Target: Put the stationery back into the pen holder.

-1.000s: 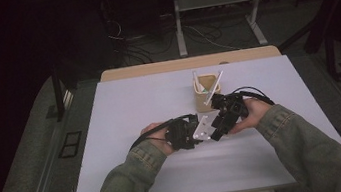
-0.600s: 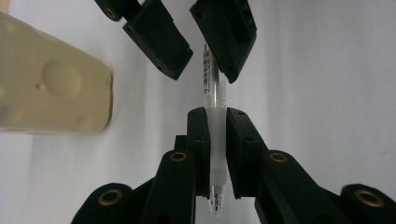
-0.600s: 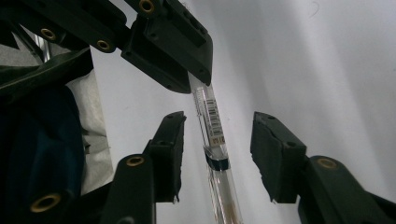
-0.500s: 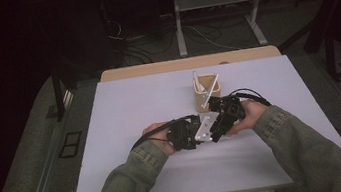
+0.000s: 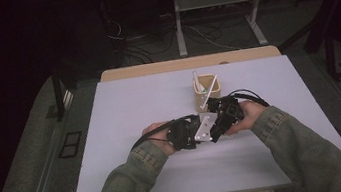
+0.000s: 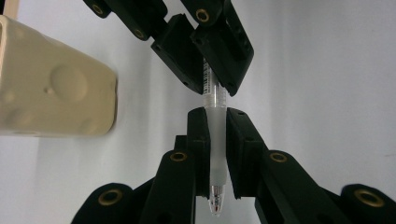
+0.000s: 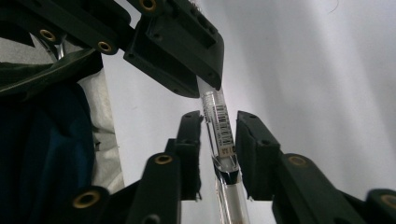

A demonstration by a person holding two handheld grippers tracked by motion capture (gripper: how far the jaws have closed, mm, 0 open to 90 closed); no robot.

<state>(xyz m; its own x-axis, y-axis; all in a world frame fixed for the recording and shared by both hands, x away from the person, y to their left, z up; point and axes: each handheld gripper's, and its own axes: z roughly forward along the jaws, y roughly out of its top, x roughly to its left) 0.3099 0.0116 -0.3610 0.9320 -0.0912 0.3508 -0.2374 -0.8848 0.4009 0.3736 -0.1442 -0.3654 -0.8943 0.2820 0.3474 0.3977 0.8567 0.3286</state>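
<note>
— Two grippers meet over the white table (image 5: 124, 107), near its middle. How do they stand?

— From above, the left gripper (image 5: 195, 132) and right gripper (image 5: 217, 125) overlap; the hands cover much of them.

— And the cream holder (image 5: 206, 91)?

— Just behind them, white sticks leaning inside; what they are is too small to tell.

— The pen (image 6: 215, 126)?

— Clear-barrelled, held off the table. The left jaws pinch its frosted grip. The right jaws flank the barcoded barrel with gaps on both sides; its far end is cut off.
</note>
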